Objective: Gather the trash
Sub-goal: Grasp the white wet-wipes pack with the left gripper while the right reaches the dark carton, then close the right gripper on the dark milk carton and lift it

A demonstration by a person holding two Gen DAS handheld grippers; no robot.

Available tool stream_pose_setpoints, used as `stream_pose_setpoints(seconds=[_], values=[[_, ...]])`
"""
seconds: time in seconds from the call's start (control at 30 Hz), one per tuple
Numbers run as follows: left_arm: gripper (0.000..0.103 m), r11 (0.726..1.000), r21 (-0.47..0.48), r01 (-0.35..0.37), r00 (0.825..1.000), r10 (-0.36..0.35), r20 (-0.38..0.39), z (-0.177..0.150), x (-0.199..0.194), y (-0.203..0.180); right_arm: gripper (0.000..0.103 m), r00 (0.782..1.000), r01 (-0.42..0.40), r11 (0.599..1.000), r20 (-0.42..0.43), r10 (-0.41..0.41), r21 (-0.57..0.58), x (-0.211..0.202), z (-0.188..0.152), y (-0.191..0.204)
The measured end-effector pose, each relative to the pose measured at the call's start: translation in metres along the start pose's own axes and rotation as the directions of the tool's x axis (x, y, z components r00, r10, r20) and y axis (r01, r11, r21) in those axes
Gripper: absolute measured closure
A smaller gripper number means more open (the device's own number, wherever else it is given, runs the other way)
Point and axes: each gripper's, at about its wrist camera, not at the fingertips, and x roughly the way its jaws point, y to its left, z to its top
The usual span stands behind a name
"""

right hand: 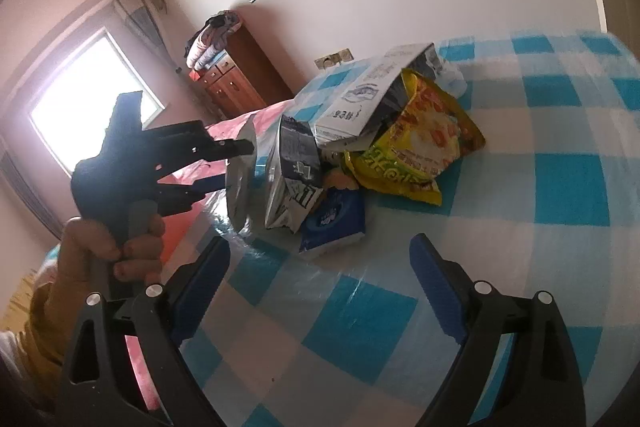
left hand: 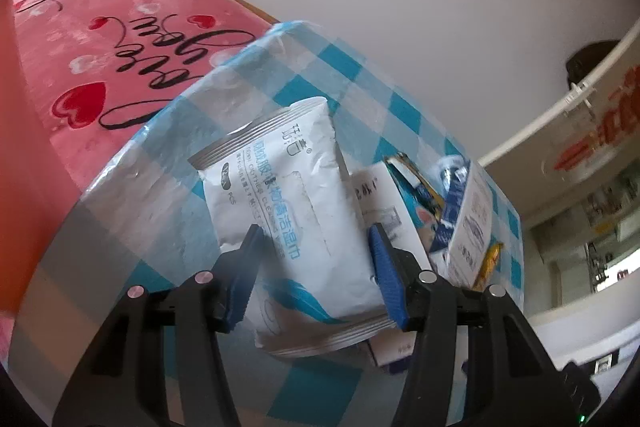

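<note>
Your left gripper [left hand: 316,267] is clamped on the white wipes packet [left hand: 288,203] at frame centre, lifted edge-on, probably to carry it off as trash. Right of it, cartons [right hand: 360,103], a yellow snack bag [right hand: 416,147] and a blue tissue pack [right hand: 336,223] sit piled on the blue-checked tablecloth [right hand: 540,187]. Your right gripper [right hand: 320,283], lower frame, is spread wide, empty. Pink bedspread [left hand: 100,47] upper left; white walls.
</note>
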Motion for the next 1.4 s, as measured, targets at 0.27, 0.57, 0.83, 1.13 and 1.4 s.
stream_pose_setpoints(seconds=[0.27,0.57,0.83,1.13,1.4], values=[[0.016,0.996,0.061,-0.061,0.998,0.061,-0.006,-0.008,0.003,0.015,0.013,0.992,0.123,0.983,-0.021,-0.127,-0.136,0.016,-0.002,0.023],[0.011,0.981,0.153,-0.116,0.992,0.121,-0.029,-0.006,0.021,0.015,0.013,0.989,0.136,0.984,-0.047,-0.143,-0.117,0.032,0.005,0.041],[0.022,0.965,0.216,-0.151,0.988,0.153,0.008,-0.014,0.018,0.013,0.028,0.994,0.101,0.994,-0.03,-0.103,-0.051,0.05,0.027,0.05],[0.027,0.964,0.238,-0.12,0.992,0.123,0.004,-0.018,0.012,0.018,0.039,0.993,0.085,0.996,-0.083,-0.082,0.035,0.085,0.036,0.042],[0.028,0.967,0.242,-0.076,0.997,0.079,-0.005,-0.025,0.003,0.024,0.049,0.994,0.035,0.996,-0.102,-0.027,0.079,0.101,0.036,0.041]])
